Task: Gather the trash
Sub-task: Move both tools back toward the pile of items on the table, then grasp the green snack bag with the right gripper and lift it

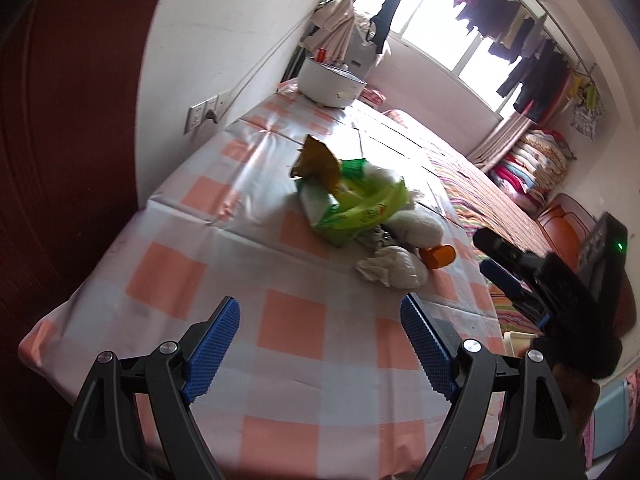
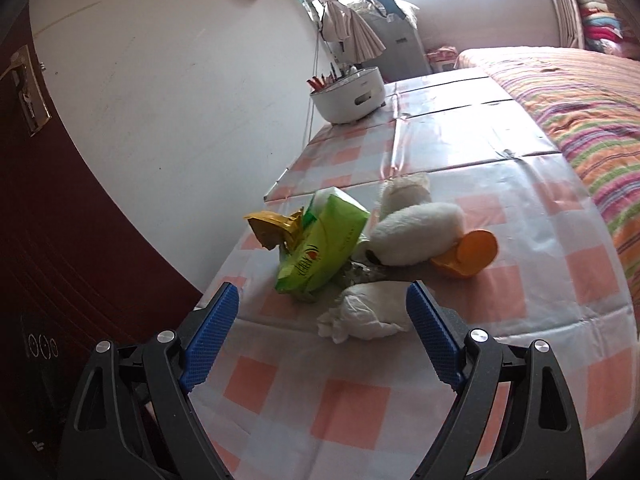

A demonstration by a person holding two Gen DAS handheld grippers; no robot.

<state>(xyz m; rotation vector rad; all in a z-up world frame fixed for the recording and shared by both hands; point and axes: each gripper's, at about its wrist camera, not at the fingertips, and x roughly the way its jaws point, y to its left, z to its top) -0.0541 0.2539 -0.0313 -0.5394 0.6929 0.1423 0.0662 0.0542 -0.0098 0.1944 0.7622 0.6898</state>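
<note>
left wrist view: tilted down, farther back | right wrist view: tilted down, close | shared: trash pile (image 1: 360, 216) (image 2: 360, 256) on checked table (image 1: 224, 240) (image 2: 520, 300)

We see the trash heaped in one small pile on the checked tablecloth (image 2: 520, 300). A green tissue pack (image 2: 324, 248) lies tilted, torn open at its top, with a crumpled yellow wrapper (image 2: 272, 230) against its wall side. Just beside it lie two white fluffy rolls (image 2: 420, 236), an orange cap (image 2: 468, 258) tipped on its side, and a crumpled white tissue wad (image 2: 368, 312) nearest us.
</note>
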